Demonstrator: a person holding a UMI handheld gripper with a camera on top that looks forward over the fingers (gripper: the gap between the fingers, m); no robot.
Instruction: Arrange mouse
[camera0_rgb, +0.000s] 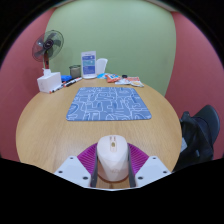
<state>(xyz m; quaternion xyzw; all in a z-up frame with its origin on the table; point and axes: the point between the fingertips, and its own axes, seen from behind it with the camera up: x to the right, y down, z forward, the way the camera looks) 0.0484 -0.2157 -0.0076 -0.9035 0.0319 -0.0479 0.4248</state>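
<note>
Tool (113, 172): your fingers sit at the near edge of the worktop, clenched on the mouse; both purple pads (89, 157) press its sides, no gap seen either side.
Mouse (115, 157): white/cream, held btwn your pads, nose pointing fwd along the fingers. Can't tell if its underside touches the wood or hangs just above it.
Worktop (45, 125): round, light wood, bare in front of your fingers up to the mat.
Mat (109, 102): blue-grey w/ white line pattern, rectangular, flat, just ahead of the mouse, roughly centred on the worktop. Mouse is short of it, not on it.
Chair (202, 128): dark seat off to the right of the worktop, beside its edge.
Far side, left: white box (48, 81) near the rim; dark cup (75, 71) just right of it, looks like it holds pens, too small to be sure.
Far side, mid: white and blue carton (89, 65) standing upright behind the mat.
Far side, right: a few small flat items (126, 80) in mixed colours, lying beyond the mat's far right corner; too small to tell what.
Fan (47, 45): standing fan behind the box, head tilted slightly.
Wall (120, 30): green panel in the middle, red either side.
</note>
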